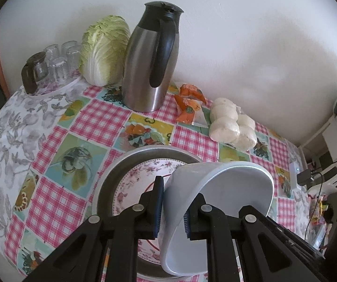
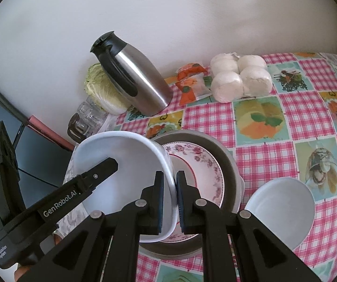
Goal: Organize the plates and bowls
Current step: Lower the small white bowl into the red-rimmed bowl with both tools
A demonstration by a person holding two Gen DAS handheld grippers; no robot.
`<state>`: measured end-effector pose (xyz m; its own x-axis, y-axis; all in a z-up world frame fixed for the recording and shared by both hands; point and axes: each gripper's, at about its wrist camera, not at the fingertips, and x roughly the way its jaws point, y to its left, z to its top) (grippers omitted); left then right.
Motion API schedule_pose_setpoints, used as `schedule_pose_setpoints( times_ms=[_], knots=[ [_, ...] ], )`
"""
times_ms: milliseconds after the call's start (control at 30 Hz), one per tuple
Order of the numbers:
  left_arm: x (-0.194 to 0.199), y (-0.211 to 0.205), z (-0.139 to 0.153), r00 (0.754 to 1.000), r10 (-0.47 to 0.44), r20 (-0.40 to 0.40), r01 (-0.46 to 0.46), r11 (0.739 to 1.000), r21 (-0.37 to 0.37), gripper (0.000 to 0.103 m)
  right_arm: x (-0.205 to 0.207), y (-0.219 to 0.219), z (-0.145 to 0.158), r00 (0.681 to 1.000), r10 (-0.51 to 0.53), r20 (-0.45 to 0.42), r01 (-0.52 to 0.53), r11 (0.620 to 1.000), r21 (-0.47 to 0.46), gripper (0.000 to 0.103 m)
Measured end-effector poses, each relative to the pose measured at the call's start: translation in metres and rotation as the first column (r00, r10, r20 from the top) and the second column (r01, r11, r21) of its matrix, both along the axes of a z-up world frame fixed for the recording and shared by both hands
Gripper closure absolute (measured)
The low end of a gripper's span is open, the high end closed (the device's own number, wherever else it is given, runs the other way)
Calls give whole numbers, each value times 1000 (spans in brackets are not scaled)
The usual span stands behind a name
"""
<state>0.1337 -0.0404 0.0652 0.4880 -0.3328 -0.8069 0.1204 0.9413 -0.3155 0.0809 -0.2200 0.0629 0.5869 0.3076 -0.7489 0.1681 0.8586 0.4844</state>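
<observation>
Left gripper: clamped on the wall of a white bowl, one pad outside and one inside the rim; its black finger shows reaching into the bowl in the right wrist view.
Right gripper: closed narrow on the opposite rim of the same white bowl, pads pinching the edge.
White bowl: held tilted by both grippers, off the table, partly over the floral plate and the metal tray's left side as the right wrist view shows it.
Floral plate: pink-flowered with a red ring, lying inside the tray, partly hidden by the held bowl.
Metal tray: round, grey, resting on the table near its front edge.
Second white bowl: upright on the table, just beside the tray on its right, apart from the grippers.
Table: covered with a pink checked cloth carrying fruit and vegetable panels; a grey floral cloth covers its left end.
Thermos jug: steel with black handle and lid, upright near the back edge against the wall, behind the tray.
Napa cabbage: left of the jug at the back edge.
Glasses: upside down on a white tray at the back left corner, with a dark glass pot beside them.
Orange packets: right of the jug by the wall.
Bagged buns: white, in clear wrap, right of the packets near the back edge.
</observation>
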Motion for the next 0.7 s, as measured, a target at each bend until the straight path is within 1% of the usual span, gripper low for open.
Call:
schedule_pose_setpoints(
  times_ms=[300,700],
  knots=[
    [3,-8,-8,1000,-3,-24,4,999,33,86,3,-6,-8,1000,-4,-23,4,1000,11,92],
    [7,-7,-24,997,2,-71,1,999,46,86,8,-4,-20,998,-2,-58,2,1000,4,90]
  ],
)
